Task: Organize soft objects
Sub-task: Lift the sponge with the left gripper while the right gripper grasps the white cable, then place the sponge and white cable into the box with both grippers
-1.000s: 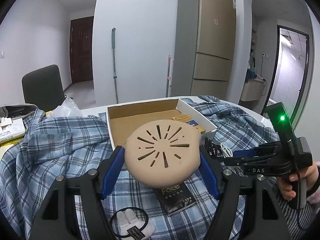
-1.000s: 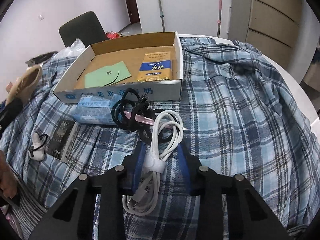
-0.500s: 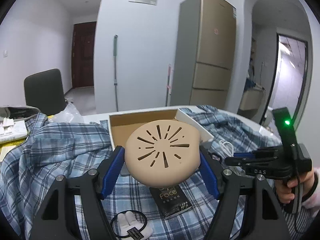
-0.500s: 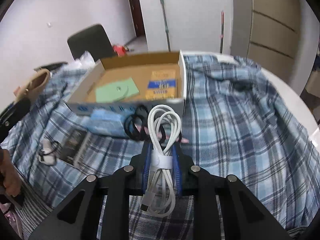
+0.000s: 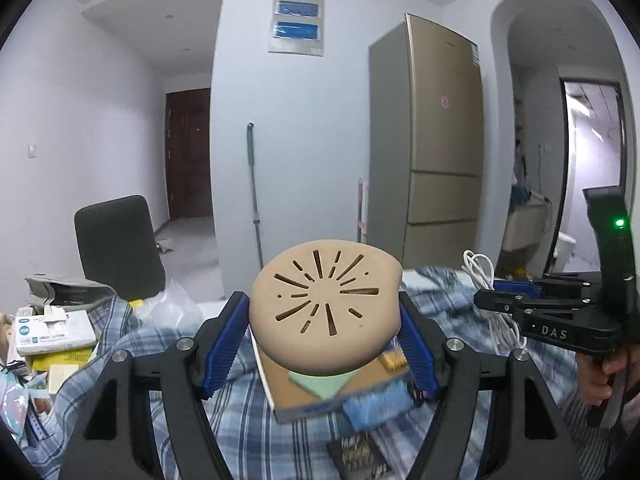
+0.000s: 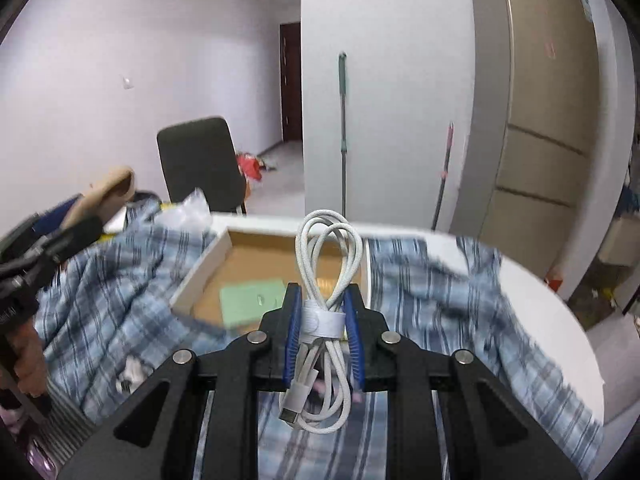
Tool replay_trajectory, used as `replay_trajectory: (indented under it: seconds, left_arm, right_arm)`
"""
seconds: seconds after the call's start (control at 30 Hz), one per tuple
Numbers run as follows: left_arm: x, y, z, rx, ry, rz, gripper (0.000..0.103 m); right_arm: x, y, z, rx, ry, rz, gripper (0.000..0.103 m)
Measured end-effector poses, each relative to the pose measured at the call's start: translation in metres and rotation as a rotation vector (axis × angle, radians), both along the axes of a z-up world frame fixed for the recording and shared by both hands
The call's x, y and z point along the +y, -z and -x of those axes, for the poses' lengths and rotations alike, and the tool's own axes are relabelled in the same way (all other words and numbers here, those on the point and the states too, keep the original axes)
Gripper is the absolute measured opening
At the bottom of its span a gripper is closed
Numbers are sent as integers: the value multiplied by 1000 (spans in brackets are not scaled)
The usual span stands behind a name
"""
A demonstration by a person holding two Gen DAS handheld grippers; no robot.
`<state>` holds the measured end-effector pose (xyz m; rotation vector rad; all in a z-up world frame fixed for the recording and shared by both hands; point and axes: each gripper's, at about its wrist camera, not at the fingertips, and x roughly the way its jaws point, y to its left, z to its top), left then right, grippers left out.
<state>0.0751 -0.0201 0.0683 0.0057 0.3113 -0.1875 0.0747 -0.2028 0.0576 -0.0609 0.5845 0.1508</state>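
Observation:
My left gripper (image 5: 325, 336) is shut on a round beige soft pad (image 5: 325, 312) with slit cut-outs and holds it in the air above the open cardboard box (image 5: 304, 394). My right gripper (image 6: 323, 320) is shut on a coiled white cable (image 6: 325, 280) bound with a white strap, lifted above the near end of the same box (image 6: 208, 256). The right gripper with the cable shows at the right of the left wrist view (image 5: 532, 308). The box holds a green card (image 6: 250, 300) and a yellow packet (image 5: 394, 358).
A blue plaid cloth (image 6: 440, 312) covers the round white table (image 6: 560, 308). A blue tissue pack (image 5: 376, 402) and a dark packet (image 5: 358, 454) lie in front of the box. Boxes and papers (image 5: 52, 332) sit at the left. A black chair (image 5: 120, 244) stands behind.
Both grippers have risen and tilted up. The right gripper closed on the white cable and lifted it off the cloth. The left gripper raised the beige pad higher above the box.

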Motion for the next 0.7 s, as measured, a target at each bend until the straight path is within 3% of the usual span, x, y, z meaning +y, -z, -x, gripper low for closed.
replay_trajectory:
  seconds: [0.2,0.4,0.7]
  left_arm:
    - [-7,5,-49,42,-39,2,74]
    - [-5,36,-98,124,-69,-6,74]
    - [-7,86,-133,279,-58,-45,75]
  right_arm:
    - [16,-9,-47,-35,0,14,20]
    - [16,31,-93,59,1,-13,21]
    - [8,86,-116,169,-6,-21,21]
